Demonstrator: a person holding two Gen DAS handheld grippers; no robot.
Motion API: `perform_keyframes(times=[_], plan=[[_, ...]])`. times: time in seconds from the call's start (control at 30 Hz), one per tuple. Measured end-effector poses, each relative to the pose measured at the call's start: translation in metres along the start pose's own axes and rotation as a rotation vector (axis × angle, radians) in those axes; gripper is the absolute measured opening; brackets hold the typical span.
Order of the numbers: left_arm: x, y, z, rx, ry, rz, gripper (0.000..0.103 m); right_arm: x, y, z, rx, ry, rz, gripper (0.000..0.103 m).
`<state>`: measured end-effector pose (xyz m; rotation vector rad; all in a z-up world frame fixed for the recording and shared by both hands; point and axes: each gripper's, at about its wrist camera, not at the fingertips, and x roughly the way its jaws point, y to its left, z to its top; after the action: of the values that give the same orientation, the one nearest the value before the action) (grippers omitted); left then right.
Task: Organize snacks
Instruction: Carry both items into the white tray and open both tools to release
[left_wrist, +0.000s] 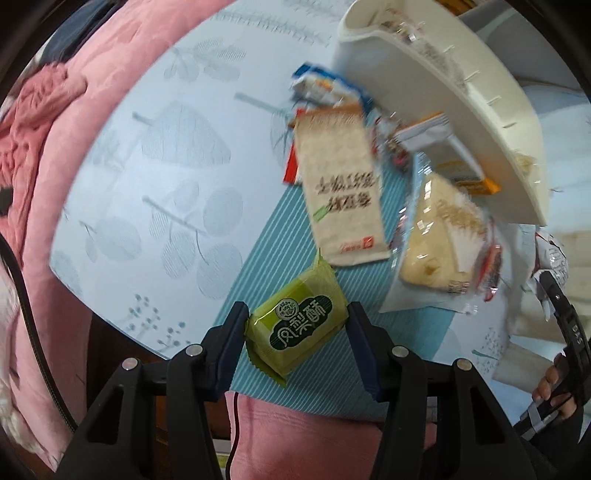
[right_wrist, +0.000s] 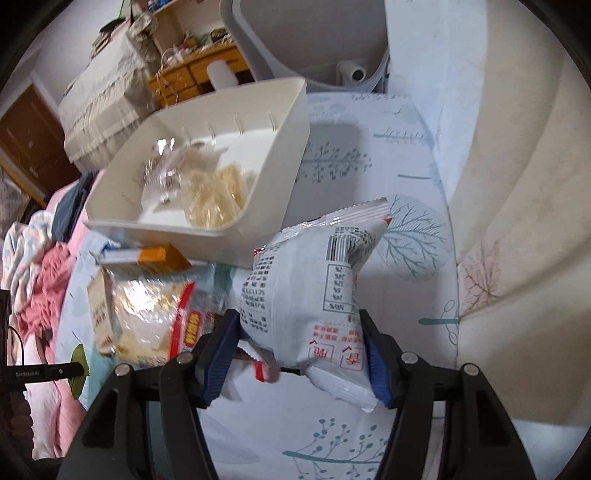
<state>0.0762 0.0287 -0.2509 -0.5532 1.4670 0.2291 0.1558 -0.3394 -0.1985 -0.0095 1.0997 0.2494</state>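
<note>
My left gripper (left_wrist: 297, 326) is shut on a green pineapple-cake packet (left_wrist: 297, 325), held above the striped blue cloth. Beyond it lie a beige paper snack bag (left_wrist: 341, 195) and a clear bread packet (left_wrist: 443, 236), next to the white plastic bin (left_wrist: 480, 107). My right gripper (right_wrist: 299, 350) is shut on a white snack bag with printed back (right_wrist: 314, 291), held just in front of the white bin (right_wrist: 273, 177). The bin holds clear-wrapped snacks (right_wrist: 210, 192).
Loose snacks lie left of the bin: an orange box (right_wrist: 159, 258) and a clear bread packet (right_wrist: 147, 317). A pink quilt (left_wrist: 55, 147) borders the leaf-print cloth. A cream cushion (right_wrist: 517, 184) rises at right. The other gripper and hand (left_wrist: 565, 354) show at right.
</note>
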Motion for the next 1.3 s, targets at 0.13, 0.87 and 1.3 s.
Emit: perform_keyframes(times=[0.13, 0.87, 1.3], plan=[[-0.022, -0.003, 0.017, 0.064, -0.018, -0.003, 0.053, -0.012, 0.008, 0.004, 0.031, -0.045, -0.016, 0.063], [-0.143, -0.076, 0.131, 0.437, -0.153, -0.06, 0.053, -0.056, 0.072, 0.048, 0.121, -0.272, -0.019, 0.06], [-0.134, -0.107, 0.199, 0.516, -0.221, -0.157, 0.053, -0.04, 0.112, 0.082, 0.12, -0.311, 0.024, 0.06]])
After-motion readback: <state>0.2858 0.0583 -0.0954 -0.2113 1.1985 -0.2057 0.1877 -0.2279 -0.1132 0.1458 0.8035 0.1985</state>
